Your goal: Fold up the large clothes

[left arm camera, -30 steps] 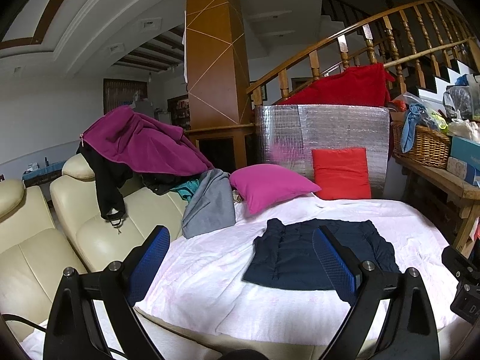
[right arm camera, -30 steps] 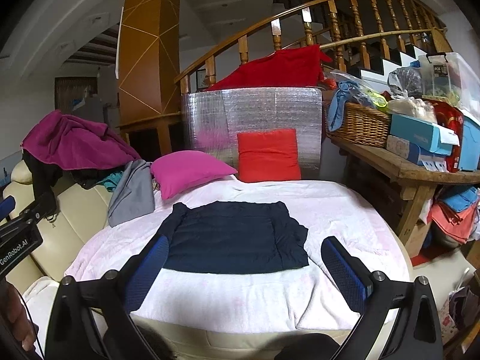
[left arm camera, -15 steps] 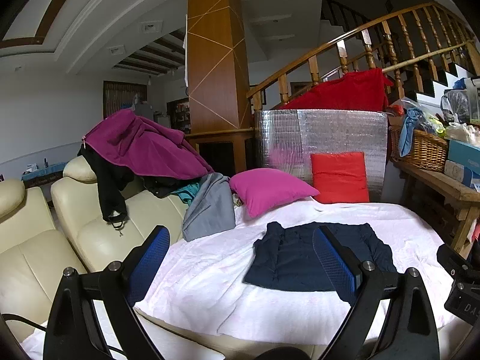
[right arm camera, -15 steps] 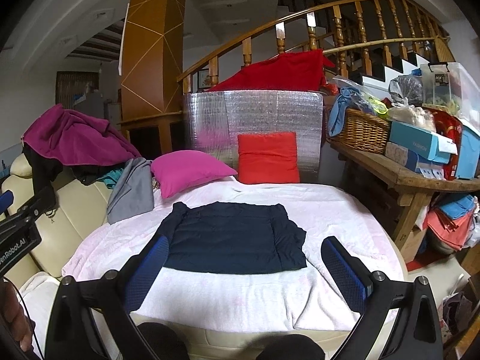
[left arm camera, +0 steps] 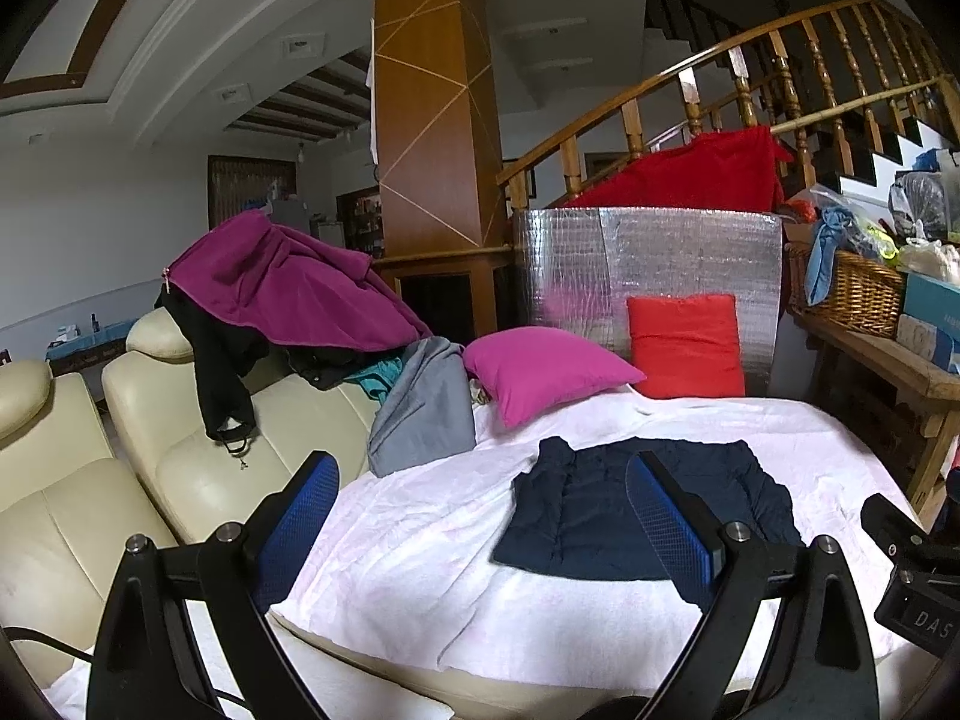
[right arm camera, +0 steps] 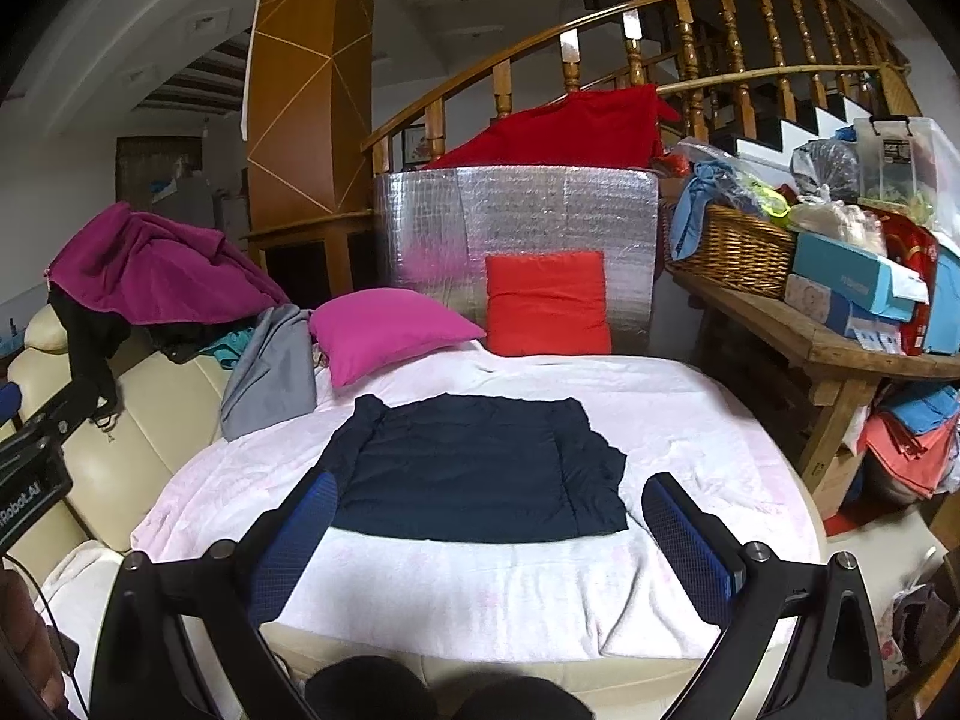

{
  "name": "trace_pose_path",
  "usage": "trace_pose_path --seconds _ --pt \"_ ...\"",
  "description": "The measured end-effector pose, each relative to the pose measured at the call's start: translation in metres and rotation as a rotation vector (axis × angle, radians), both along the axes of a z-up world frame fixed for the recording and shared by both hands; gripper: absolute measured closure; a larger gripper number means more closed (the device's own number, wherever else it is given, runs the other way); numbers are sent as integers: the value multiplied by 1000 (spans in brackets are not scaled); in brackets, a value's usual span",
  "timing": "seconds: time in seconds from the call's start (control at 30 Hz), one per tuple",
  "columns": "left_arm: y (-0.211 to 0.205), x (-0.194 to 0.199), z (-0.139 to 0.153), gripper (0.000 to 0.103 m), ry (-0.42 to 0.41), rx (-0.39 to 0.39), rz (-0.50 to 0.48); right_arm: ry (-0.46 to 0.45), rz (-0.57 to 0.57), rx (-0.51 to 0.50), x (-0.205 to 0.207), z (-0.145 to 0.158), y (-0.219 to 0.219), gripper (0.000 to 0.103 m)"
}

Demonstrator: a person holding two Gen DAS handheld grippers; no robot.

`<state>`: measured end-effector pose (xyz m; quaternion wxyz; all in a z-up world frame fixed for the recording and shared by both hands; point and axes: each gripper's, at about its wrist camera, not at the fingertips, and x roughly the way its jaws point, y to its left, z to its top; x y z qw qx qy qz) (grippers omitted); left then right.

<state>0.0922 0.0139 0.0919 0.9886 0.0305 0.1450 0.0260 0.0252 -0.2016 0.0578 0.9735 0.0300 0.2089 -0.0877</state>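
Note:
A dark navy garment (right arm camera: 474,468) lies folded flat in a rough rectangle on the white sheet (right arm camera: 540,588); it also shows in the left wrist view (left arm camera: 600,516). My left gripper (left arm camera: 486,528) is open and empty, held back from the sheet's near left edge. My right gripper (right arm camera: 498,546) is open and empty, held in front of the garment's near edge, apart from it. A pile of unfolded clothes, a purple one (left arm camera: 282,282) and a grey one (left arm camera: 426,408), lies on the cream sofa (left arm camera: 180,468) to the left.
A pink pillow (right arm camera: 384,330) and a red pillow (right arm camera: 546,306) lean at the back against a silver foil panel (right arm camera: 540,210). A wooden bench (right arm camera: 828,348) with a wicker basket (right arm camera: 732,246) and boxes stands at the right. A stair railing (right arm camera: 720,30) rises behind.
Both grippers have drawn back slightly from the sheet and tilted up a little. The navy garment has not moved. Both grippers stay open.

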Motion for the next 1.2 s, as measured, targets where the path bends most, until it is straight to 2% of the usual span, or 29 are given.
trace_pose_path --seconds 0.27,0.63,1.1,1.2 --pt "-11 31 -5 6 34 17 3 22 2 24 37 -6 -12 0" --pt "-22 64 -14 6 63 21 -29 49 -35 27 68 -21 -22 0" --pt "-25 115 -23 6 89 17 -40 84 -48 25 124 -33 -24 0" --pt "-19 134 -30 6 113 -8 -39 92 -46 20 136 -36 -28 0"
